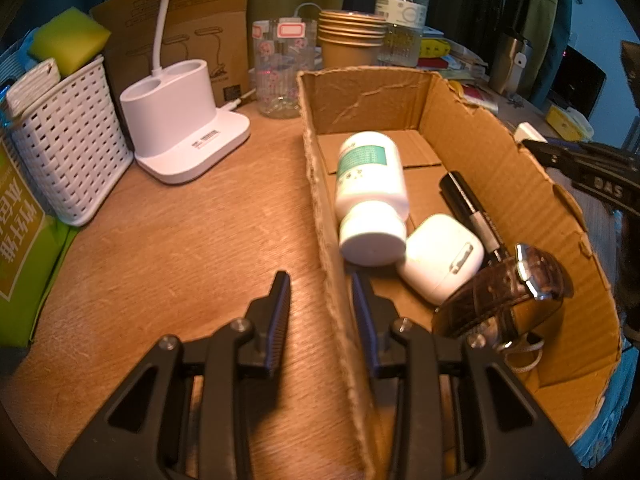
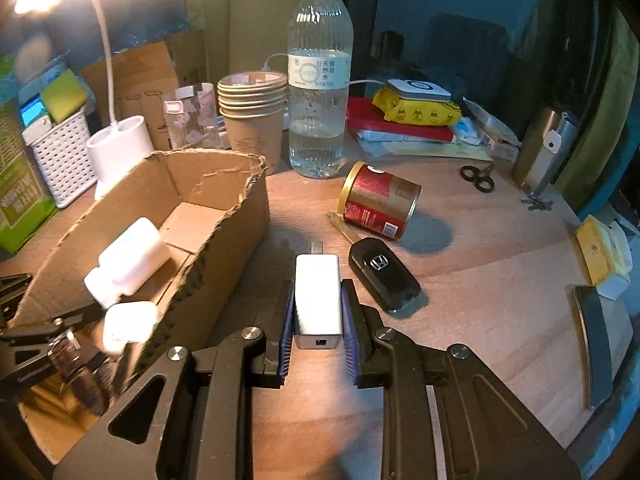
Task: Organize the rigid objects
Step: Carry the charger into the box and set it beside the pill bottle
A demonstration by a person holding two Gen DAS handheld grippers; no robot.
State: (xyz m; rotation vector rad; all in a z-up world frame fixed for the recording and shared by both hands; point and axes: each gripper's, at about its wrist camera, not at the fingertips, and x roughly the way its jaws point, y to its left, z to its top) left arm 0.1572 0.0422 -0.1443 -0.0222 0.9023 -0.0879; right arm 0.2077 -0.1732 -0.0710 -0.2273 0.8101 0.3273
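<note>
A torn-rimmed cardboard box (image 1: pixel 500 168) lies on the wooden desk. Inside it are a white pill bottle (image 1: pixel 370 184), a white earbud case (image 1: pixel 440 258), a black marker (image 1: pixel 468 208) and a brown-strapped watch (image 1: pixel 516 288). My left gripper (image 1: pixel 320 292) straddles the box's left wall, open, with a gap showing on the outer side. My right gripper (image 2: pixel 318 285) is shut on a white charger block (image 2: pixel 318 300), lifted just right of the box (image 2: pixel 224 216). A black car key (image 2: pixel 382 274) and a red can (image 2: pixel 378 200) on its side lie beyond it.
Behind the box stand a white lamp base (image 1: pixel 180 120), a white basket (image 1: pixel 68 140), a glass (image 1: pixel 280 68), stacked paper cups (image 2: pixel 252 116) and a water bottle (image 2: pixel 320 80). Scissors (image 2: pixel 478 178), a steel flask (image 2: pixel 544 152) and packets line the back right.
</note>
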